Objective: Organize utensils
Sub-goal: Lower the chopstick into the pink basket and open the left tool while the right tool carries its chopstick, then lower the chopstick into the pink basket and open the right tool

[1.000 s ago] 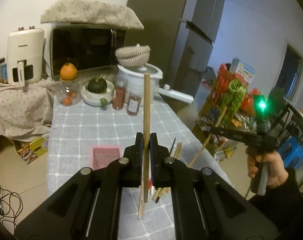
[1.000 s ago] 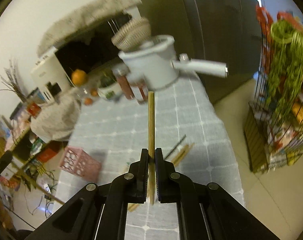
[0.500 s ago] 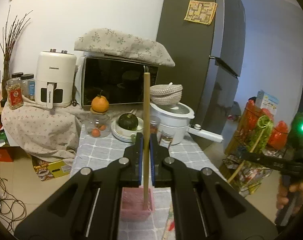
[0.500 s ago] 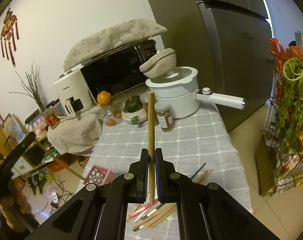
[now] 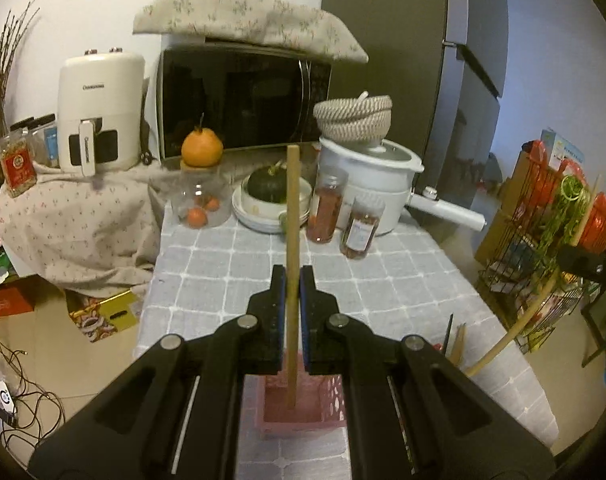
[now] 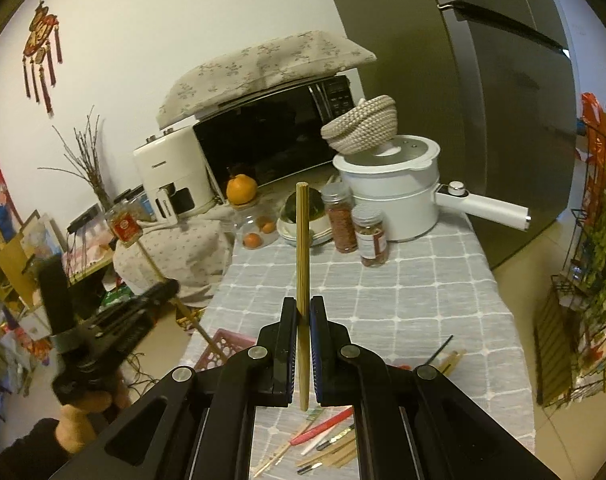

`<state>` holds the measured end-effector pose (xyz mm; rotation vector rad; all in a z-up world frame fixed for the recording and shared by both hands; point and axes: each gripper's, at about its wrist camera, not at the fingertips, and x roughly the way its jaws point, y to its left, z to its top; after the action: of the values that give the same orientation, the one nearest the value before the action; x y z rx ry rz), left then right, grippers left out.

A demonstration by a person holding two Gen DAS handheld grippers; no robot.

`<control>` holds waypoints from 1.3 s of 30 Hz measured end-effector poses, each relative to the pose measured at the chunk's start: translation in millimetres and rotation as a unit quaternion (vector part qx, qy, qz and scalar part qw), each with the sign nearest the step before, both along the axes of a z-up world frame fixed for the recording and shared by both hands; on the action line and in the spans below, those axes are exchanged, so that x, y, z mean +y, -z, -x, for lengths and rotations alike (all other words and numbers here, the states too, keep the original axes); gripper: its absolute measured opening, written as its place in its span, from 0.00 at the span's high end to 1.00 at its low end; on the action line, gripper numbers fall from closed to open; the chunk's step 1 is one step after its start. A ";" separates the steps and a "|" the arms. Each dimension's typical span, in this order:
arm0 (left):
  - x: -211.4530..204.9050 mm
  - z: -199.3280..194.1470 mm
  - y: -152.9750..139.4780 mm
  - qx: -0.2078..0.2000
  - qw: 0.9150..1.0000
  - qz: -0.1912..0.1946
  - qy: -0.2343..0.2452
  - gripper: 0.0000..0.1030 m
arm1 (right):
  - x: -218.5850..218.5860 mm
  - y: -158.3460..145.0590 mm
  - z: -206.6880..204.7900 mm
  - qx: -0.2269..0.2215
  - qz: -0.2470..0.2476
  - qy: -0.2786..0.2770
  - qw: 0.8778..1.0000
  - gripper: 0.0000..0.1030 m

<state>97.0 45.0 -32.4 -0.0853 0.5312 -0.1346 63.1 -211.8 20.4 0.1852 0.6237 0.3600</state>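
Observation:
In the left wrist view my left gripper (image 5: 291, 276) is shut on a wooden chopstick (image 5: 291, 208) that stands upright. Its lower end reaches into the pink basket (image 5: 323, 412) on the grey checked tablecloth (image 5: 383, 288). My right gripper (image 6: 303, 304) is shut on a bamboo chopstick (image 6: 302, 240), held above the table. Below it lie several loose utensils (image 6: 327, 436). The right wrist view shows the left gripper (image 6: 169, 288) at the left, its chopstick slanting into the pink basket (image 6: 223, 346). The right gripper (image 5: 565, 254) shows at the right edge of the left wrist view.
At the table's far end stand a white pot (image 5: 379, 184) with a long handle, two spice jars (image 5: 361, 228), a bowl with a green squash (image 5: 271, 192) and a glass jar topped by an orange (image 5: 202, 146). Microwave (image 5: 239, 100) and air fryer (image 5: 99, 112) stand behind. A wire rack (image 5: 551, 216) is right.
The left gripper swung over the pink basket and came down, putting its chopstick's lower end inside. The right gripper rose and drew back from the table, still holding its chopstick.

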 end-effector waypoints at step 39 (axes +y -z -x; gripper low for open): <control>51.5 56.5 2.3 0.082 0.995 -0.025 -0.055 0.20 | 73.4 -6.8 -29.1 -0.032 -0.055 -0.064 0.996 0.94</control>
<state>40.5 96.5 -34.7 -0.0779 0.6930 -0.0072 92.2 -138.4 27.2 0.2392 0.5532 0.5238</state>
